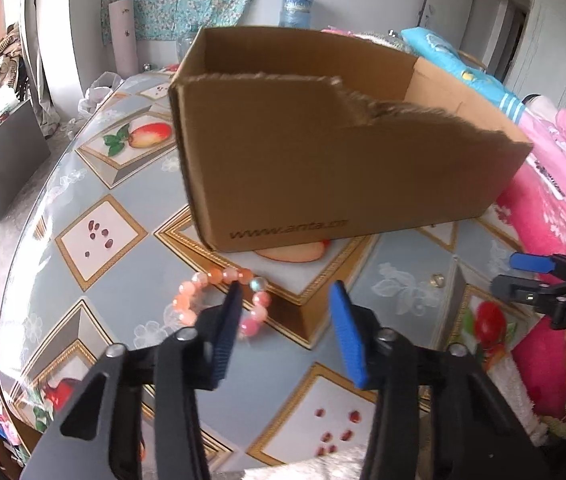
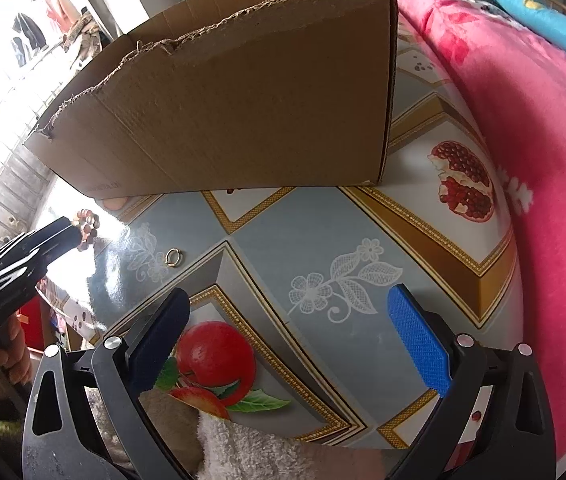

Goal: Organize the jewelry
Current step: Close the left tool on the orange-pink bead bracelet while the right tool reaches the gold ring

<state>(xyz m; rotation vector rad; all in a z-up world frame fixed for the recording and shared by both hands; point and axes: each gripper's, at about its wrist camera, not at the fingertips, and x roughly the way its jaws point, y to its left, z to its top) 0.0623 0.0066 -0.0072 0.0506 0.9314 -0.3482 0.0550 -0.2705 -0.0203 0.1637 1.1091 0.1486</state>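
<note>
So far nothing looks put away: the pink bead bracelet (image 1: 219, 304) lies on the patterned tablecloth (image 1: 115, 184) just ahead of the left gripper (image 1: 287, 292), whose fingers stand wide apart and hold nothing, the left finger crossing over the bracelet's loop in the wrist view so that the beads sit mostly to that finger's outer side, not between the two. Straight beyond the fingertips stands the torn cardboard box (image 1: 335, 160), open at the top; its inside is not visible from either camera. The right gripper (image 2: 289, 304) is likewise spread wide and empty, with a small gold ring (image 2: 173, 257) lying ahead of it and off to its left. By my reading, both pieces remain to be picked up and the box is the likely destination.
</note>
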